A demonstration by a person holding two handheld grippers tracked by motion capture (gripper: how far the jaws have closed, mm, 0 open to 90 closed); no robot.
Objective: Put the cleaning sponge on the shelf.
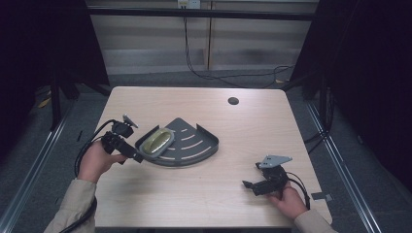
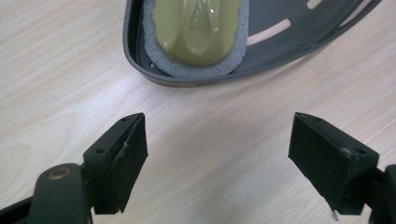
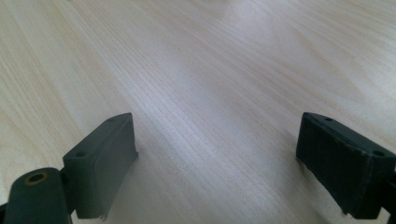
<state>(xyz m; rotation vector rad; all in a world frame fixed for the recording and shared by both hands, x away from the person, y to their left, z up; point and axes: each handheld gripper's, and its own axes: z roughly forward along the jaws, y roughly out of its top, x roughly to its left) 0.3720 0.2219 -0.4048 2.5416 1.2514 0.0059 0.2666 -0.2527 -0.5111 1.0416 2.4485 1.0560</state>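
1. The left gripper (image 2: 219, 154) has its two black jaws wide apart, with nothing between them but bare wood.
2. Just past those jaws, at 12 o'clock in the left gripper view, sits a yellow-green soap (image 2: 198, 28) on a grey sponge pad (image 2: 184, 70).
3. The pad lies inside a dark grey tray (image 2: 299, 44) with long slots cut in its floor.
4. The right gripper (image 3: 217, 163) also has its jaws wide apart and holds nothing. Under them is the light wooden table (image 3: 210, 70).
5. In the high view, the left gripper (image 1: 127, 150) is at 9 o'clock on the table, close to the tray's (image 1: 201, 141) left end, where the soap (image 1: 158, 141) rests.
6. The right gripper (image 1: 251, 186) is at 5 o'clock, well apart from the tray.
7. A small dark hole (image 1: 233, 101) is in the table at 12 o'clock.
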